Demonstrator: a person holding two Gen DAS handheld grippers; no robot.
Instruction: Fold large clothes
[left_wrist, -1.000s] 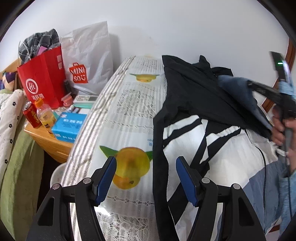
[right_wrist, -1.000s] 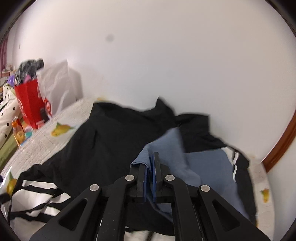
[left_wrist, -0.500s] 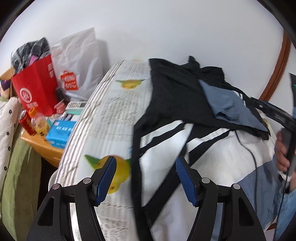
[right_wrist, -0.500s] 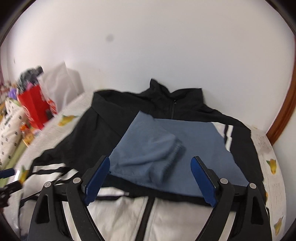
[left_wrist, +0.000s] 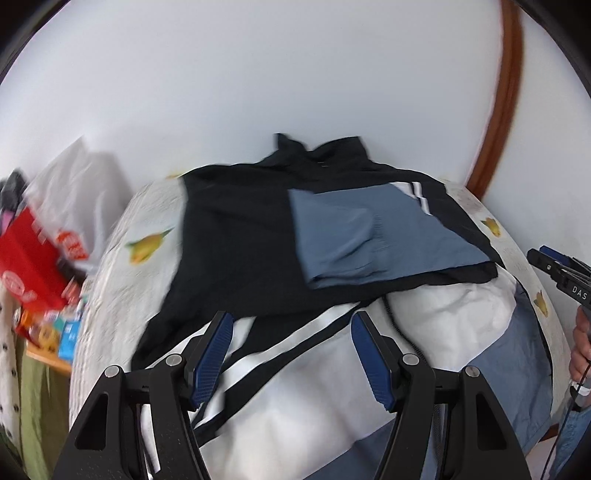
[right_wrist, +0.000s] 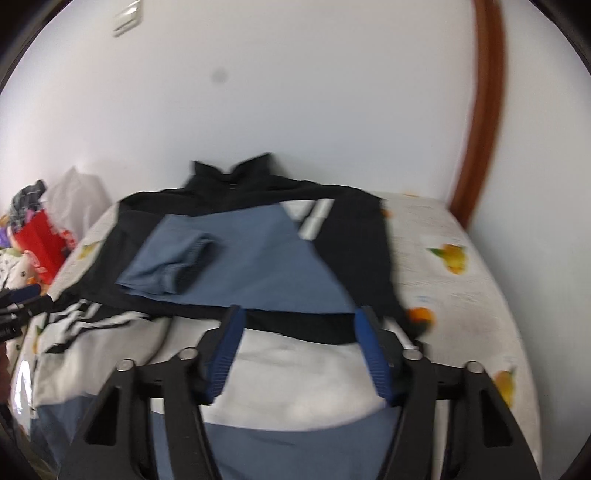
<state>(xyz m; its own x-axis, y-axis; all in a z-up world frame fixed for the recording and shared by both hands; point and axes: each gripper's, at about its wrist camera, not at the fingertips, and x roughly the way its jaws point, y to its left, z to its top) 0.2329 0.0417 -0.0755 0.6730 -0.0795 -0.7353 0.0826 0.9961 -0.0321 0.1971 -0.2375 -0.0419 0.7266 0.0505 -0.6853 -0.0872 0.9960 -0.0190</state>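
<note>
A large black, white and blue-grey jacket (left_wrist: 236, 243) lies spread on a table, collar toward the wall. Its blue-grey sleeve (left_wrist: 354, 236) is folded across the black chest; the same sleeve shows in the right wrist view (right_wrist: 229, 258). My left gripper (left_wrist: 291, 354) is open and empty above the white striped lower part. My right gripper (right_wrist: 297, 350) is open and empty above the jacket's white panel (right_wrist: 295, 369); it also shows at the right edge of the left wrist view (left_wrist: 561, 269).
The table has a white lace cloth with fruit prints (right_wrist: 450, 258). A red bag (left_wrist: 26, 258) and a white bag (left_wrist: 77, 199) stand at the left beside a wooden stand with small items (left_wrist: 55, 332). A white wall and a brown frame (left_wrist: 498, 110) are behind.
My right gripper was shut on the blue-grey sleeve, laid it across the chest, let go and pulled back open. My left gripper swung right, over the jacket's lower part.
</note>
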